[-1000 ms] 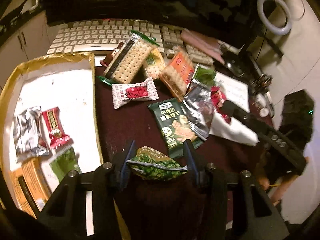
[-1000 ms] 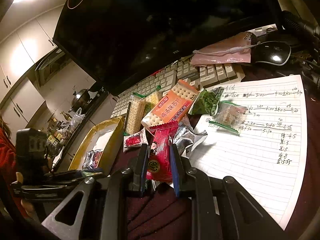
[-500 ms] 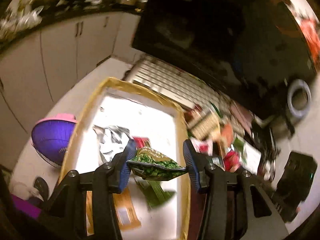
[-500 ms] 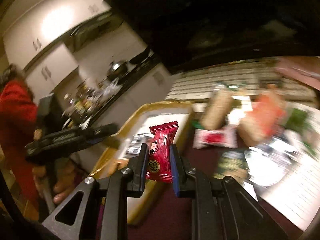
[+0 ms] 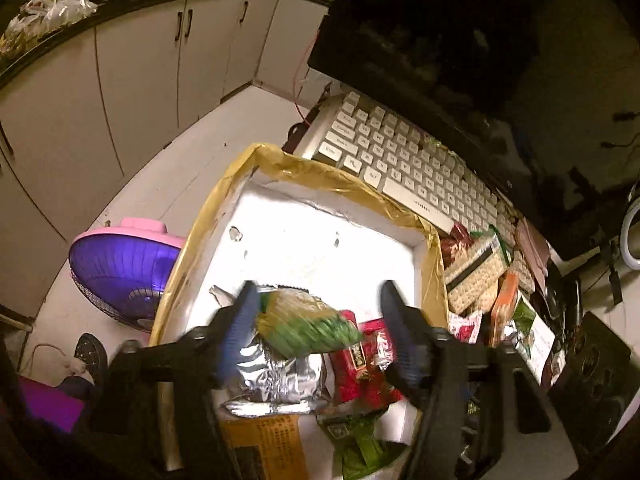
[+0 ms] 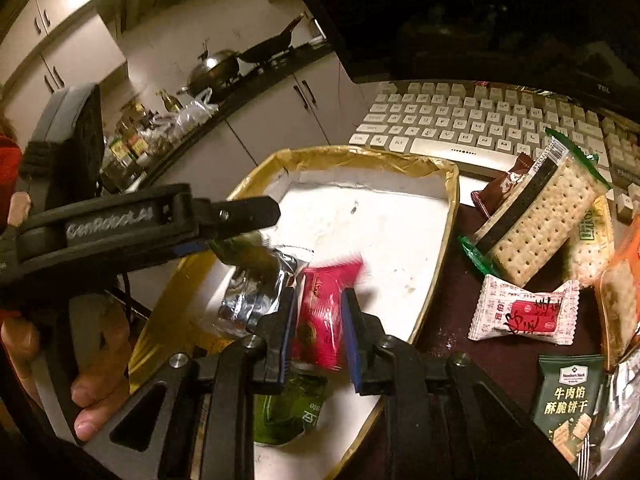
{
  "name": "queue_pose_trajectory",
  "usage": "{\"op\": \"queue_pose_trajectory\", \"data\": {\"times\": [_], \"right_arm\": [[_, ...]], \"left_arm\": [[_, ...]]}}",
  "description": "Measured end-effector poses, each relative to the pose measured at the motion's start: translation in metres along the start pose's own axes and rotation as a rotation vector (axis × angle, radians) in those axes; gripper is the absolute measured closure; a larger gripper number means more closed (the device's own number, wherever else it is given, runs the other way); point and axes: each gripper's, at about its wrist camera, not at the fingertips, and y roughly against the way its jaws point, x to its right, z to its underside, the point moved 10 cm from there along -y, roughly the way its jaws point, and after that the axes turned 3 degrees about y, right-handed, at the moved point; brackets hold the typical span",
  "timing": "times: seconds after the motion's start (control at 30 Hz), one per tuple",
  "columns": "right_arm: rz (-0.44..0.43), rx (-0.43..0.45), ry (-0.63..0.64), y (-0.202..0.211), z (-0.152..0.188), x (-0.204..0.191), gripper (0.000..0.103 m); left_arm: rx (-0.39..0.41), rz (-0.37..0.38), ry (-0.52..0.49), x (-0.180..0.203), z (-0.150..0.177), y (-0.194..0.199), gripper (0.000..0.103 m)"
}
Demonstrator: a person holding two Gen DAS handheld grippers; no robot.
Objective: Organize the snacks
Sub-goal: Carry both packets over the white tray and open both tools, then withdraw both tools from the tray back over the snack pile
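Observation:
A gold-rimmed white tray point(image 5: 430, 240) point(image 6: 448, 216) holds a silver packet point(image 5: 276, 376), a red packet point(image 5: 360, 360), a green packet point(image 6: 292, 408) and an orange one point(image 5: 264, 440). My left gripper point(image 5: 316, 328) stands open over the tray; the green pea packet point(image 5: 308, 322) is blurred between its spread fingers, touching only the left one. My right gripper point(image 6: 318, 334) is also over the tray, open; the red snack packet point(image 6: 324, 312) sits blurred between its fingers with a gap on the right. The left gripper point(image 6: 256, 216) shows in the right wrist view.
Loose snacks lie on the dark desk right of the tray: a cracker pack point(image 6: 536, 220), a white-and-red packet point(image 6: 524, 312), a dark green biscuit packet point(image 6: 568, 400), an orange pack point(image 5: 506, 296). A white keyboard point(image 6: 480, 120) and monitor point(image 5: 460, 40) stand behind. A purple fan point(image 5: 120, 264) sits on the floor.
Both grippers carried their packets from the desk to over the tray. Both have now opened, and the pea packet and red packet are blurred, coming loose.

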Motion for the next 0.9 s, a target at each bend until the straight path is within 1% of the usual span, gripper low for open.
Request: {"op": "queue_pose_trajectory", "data": {"times": [0.07, 0.1, 0.13, 0.17, 0.2, 0.23, 0.3, 0.37, 0.43, 0.5, 0.57, 0.6, 0.7, 0.77, 0.83, 0.87, 0.9], "right_arm": [[-0.016, 0.023, -0.016, 0.007, -0.003, -0.001, 0.072], [-0.019, 0.040, -0.018, 0.017, -0.004, -0.001, 0.069], [-0.024, 0.061, -0.021, 0.026, -0.005, -0.001, 0.064], [-0.038, 0.088, -0.029, 0.037, -0.005, 0.000, 0.061], [-0.056, 0.116, -0.039, 0.051, -0.005, 0.001, 0.059], [-0.064, 0.142, -0.052, 0.063, -0.004, 0.005, 0.055], [-0.067, 0.179, -0.080, 0.084, 0.002, 0.014, 0.051], [-0.074, 0.210, -0.116, 0.107, 0.013, 0.028, 0.048], [-0.054, 0.226, -0.150, 0.124, 0.031, 0.050, 0.048], [-0.013, 0.230, -0.173, 0.139, 0.049, 0.073, 0.048], [0.074, 0.219, -0.209, 0.151, 0.065, 0.104, 0.048], [0.093, 0.223, -0.218, 0.153, 0.067, 0.113, 0.047], [0.149, 0.231, -0.288, 0.166, 0.080, 0.146, 0.047], [0.154, 0.244, -0.338, 0.172, 0.084, 0.162, 0.048], [0.151, 0.252, -0.376, 0.171, 0.085, 0.170, 0.049], [0.142, 0.240, -0.403, 0.168, 0.086, 0.175, 0.051], [0.128, 0.230, -0.423, 0.168, 0.088, 0.179, 0.052]], "left_arm": [[0.020, -0.006, -0.010, 0.003, 0.000, 0.007, 0.030], [0.038, -0.008, -0.016, 0.004, 0.000, 0.012, 0.029], [0.062, -0.010, -0.026, 0.007, 0.001, 0.020, 0.026], [0.082, -0.011, -0.033, 0.009, 0.003, 0.028, 0.022], [0.105, -0.012, -0.041, 0.013, 0.006, 0.035, 0.021], [0.127, -0.009, -0.052, 0.018, 0.011, 0.043, 0.019], [0.154, 0.008, -0.085, 0.030, 0.023, 0.055, 0.019], [0.160, 0.047, -0.114, 0.047, 0.040, 0.061, 0.018], [0.131, 0.105, -0.140, 0.070, 0.061, 0.061, 0.018], [0.104, 0.148, -0.165, 0.090, 0.079, 0.059, 0.018], [0.069, 0.175, -0.201, 0.113, 0.096, 0.054, 0.018], [0.041, 0.182, -0.225, 0.125, 0.105, 0.047, 0.018], [-0.009, 0.168, -0.266, 0.151, 0.120, 0.031, 0.018], [-0.051, 0.153, -0.299, 0.168, 0.131, 0.014, 0.018], [-0.095, 0.107, -0.325, 0.175, 0.139, -0.005, 0.018], [-0.104, 0.068, -0.329, 0.175, 0.139, -0.012, 0.018], [-0.095, 0.051, -0.318, 0.173, 0.137, -0.014, 0.018]]}}
